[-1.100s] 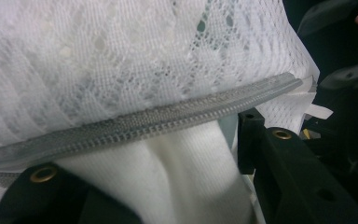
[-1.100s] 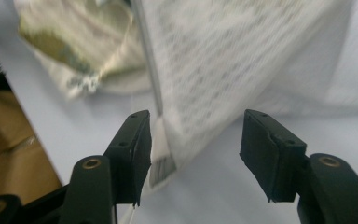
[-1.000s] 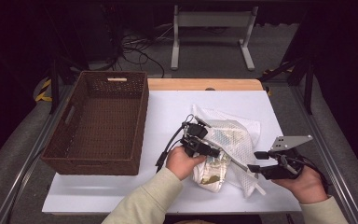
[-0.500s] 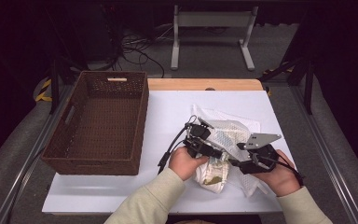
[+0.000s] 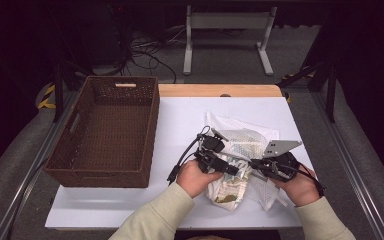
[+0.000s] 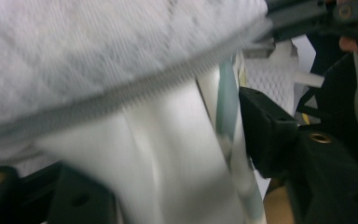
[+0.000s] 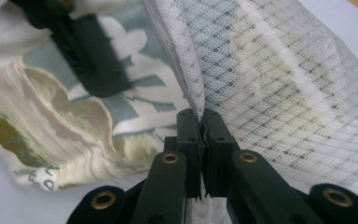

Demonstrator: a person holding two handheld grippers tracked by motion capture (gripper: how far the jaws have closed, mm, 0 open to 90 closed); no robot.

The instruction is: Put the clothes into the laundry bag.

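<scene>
From the high view, the right gripper [image 5: 254,164] has come in from the table's right edge over the last second and now sits hard against the white mesh laundry bag [image 5: 252,150], nose to nose with the left gripper [image 5: 232,170]. The bag lies on the white table [image 5: 130,210], right of centre, well apart from the empty wicker basket [image 5: 107,132]. Its long axis runs from the far side of the table toward the person, and the patterned cloth [image 5: 230,190] spills out of the near end, so the mouth points at the person.

In the left gripper view, the jaws have just been opening; they stand apart with the cream and teal patterned cloth [image 6: 182,154] passing between them, the bag's zipper edge [image 6: 135,88] arching above. The picture is blurred, so I cannot say whether the pads press on it. I'd call that a loosened hold, ready to push the cloth in.

In the right gripper view, the jaws have just been closing and are now pinched together on the zipper edge [image 7: 186,79] of the mesh bag [image 7: 279,88]. That anchors the mouth, by my reading. The patterned cloth [image 7: 60,121] bulges out to the left, with the left gripper's jaw lying across it.
</scene>
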